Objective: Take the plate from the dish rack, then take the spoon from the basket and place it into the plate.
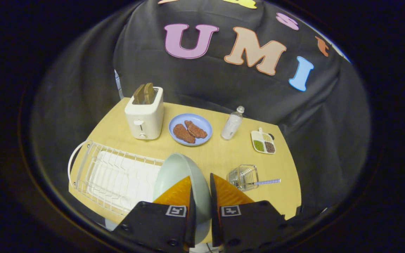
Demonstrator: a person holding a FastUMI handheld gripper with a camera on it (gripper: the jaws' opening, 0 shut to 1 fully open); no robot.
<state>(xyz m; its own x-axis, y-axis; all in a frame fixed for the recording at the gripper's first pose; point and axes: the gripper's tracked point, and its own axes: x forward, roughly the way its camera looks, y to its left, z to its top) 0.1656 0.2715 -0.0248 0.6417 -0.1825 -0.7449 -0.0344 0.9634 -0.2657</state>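
Plate (179, 175): pale green, pinched on edge between my gripper (200, 191) fingers, held above the rack's (111, 175) right end. Spoon (264, 182): lay in the wire basket (244, 176), handle poking out, just ahead. Handling note: I judged the plate should be set flat on bare counter (220, 156) near the basket before release.

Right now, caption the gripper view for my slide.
Hand-held gripper shut on pale green plate beside the dish rack; spoon waits in basket.
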